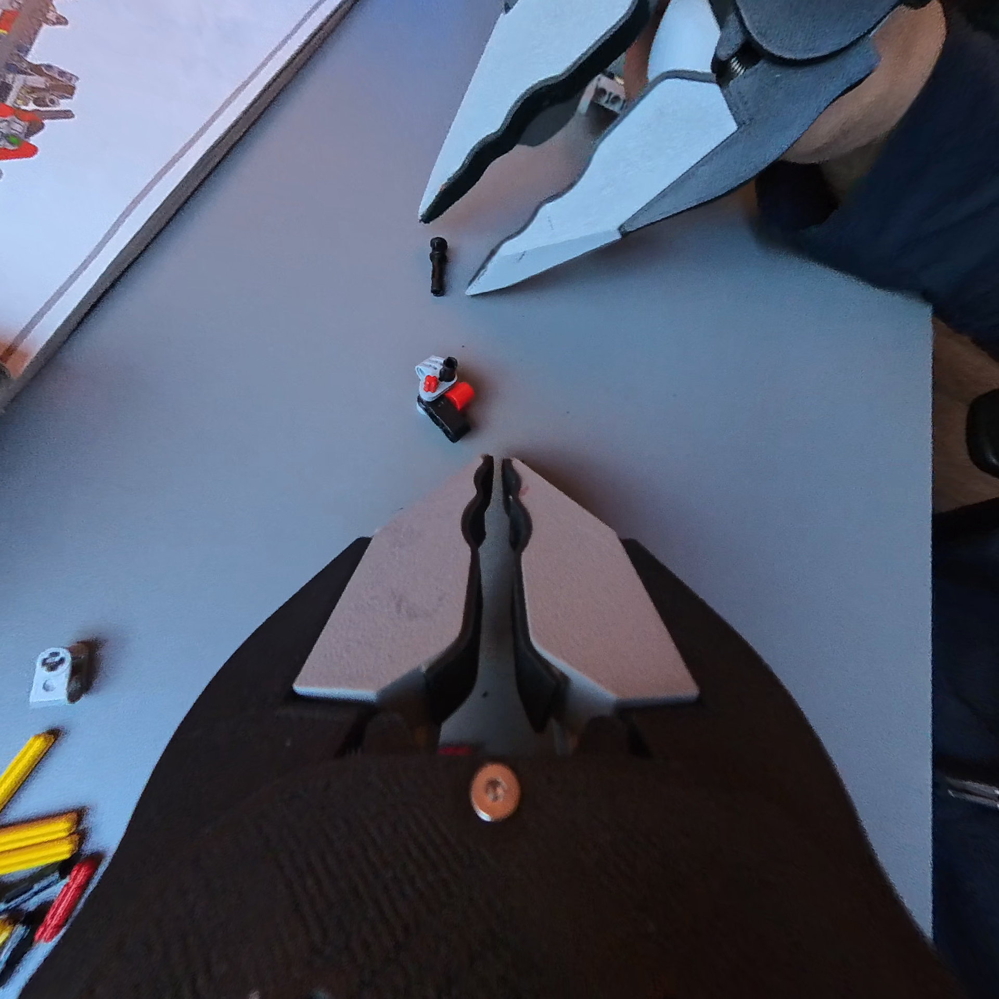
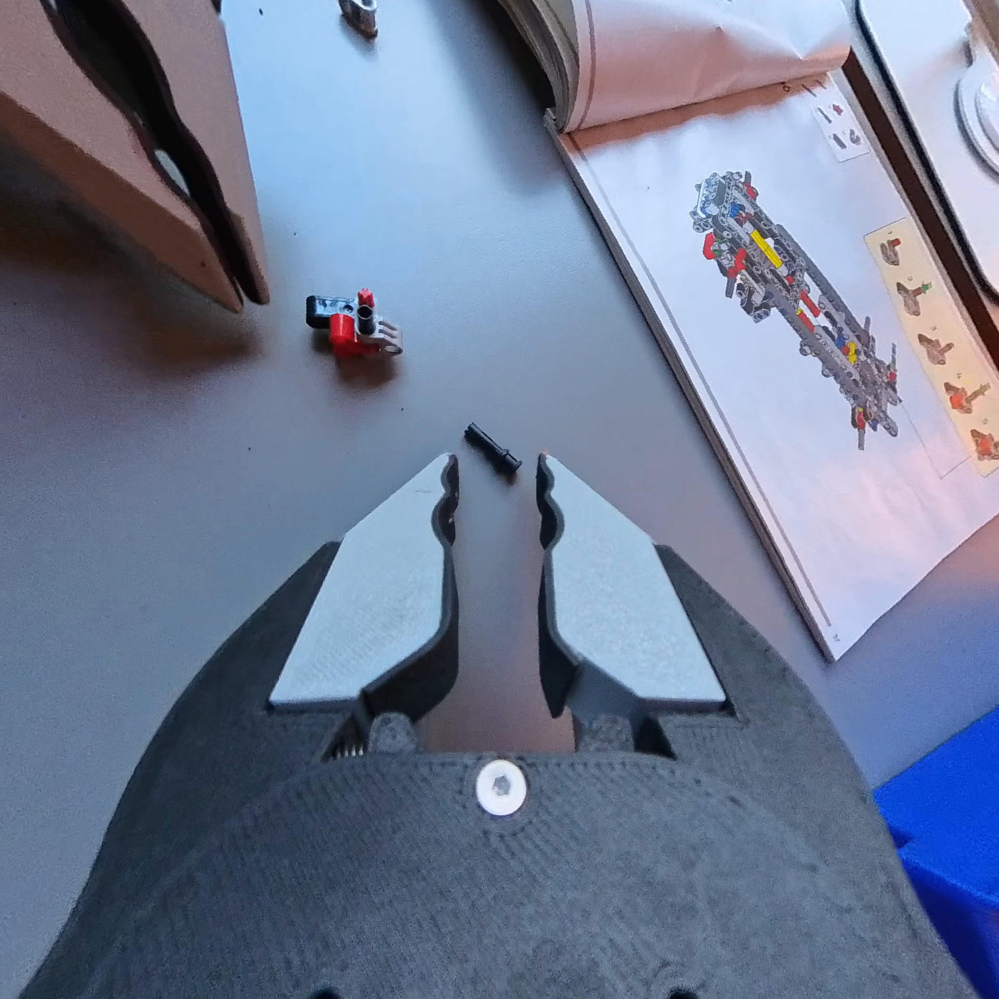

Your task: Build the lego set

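On the tabletop (image 2: 486,216), a black pin (image 2: 493,450) lies just beyond the released right gripper (image 2: 497,465); it may roll aside. Left gripper (image 1: 498,459), clenched empty, points at the small assembly (image 1: 444,397).

1. Worktop (image 2: 411,162): smooth, matte grey, straight edge on one side.
2. Light: cool daylight tone with warm pinkish casts; soft shadows.
3. Blue bin (image 2: 951,843): beside the worktop.
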A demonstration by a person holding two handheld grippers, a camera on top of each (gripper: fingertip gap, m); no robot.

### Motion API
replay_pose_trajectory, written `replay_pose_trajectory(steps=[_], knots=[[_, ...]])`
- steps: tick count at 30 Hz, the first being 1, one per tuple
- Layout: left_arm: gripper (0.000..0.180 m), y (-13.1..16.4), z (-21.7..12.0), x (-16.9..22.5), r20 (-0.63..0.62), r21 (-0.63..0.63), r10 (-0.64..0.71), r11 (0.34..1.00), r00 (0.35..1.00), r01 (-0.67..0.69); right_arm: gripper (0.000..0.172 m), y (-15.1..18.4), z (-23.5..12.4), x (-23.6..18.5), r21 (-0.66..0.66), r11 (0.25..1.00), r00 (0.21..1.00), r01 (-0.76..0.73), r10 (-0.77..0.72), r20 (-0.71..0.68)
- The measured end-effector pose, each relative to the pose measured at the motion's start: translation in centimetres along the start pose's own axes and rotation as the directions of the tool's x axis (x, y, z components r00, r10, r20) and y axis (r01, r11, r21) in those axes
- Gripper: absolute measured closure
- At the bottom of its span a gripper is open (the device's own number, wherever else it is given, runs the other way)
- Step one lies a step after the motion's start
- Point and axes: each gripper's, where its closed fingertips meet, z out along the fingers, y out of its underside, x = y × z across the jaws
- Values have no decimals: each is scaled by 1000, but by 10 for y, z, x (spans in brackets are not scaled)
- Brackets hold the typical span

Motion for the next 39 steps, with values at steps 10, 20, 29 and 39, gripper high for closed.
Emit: replay_pose_trajectory(steps=[10,20,29,39], knots=[[180,0,-1,-4,34,-8,18,1000,999,-18,169,-1,4,-6,11,1000,997,1,-2,71],[180,-8,-13,-12,105,25,109,993,988,-112,169,-16,-5,-38,64,997,987,50,-59,150],[166,-10,3,8,177,-48,360,933,916,-357,169,-35,-19,-65,146,989,945,-39,-11,328],[175,-5,10,18,185,-98,483,876,856,-472,169,-38,-19,-83,140,989,919,-45,-14,395]])
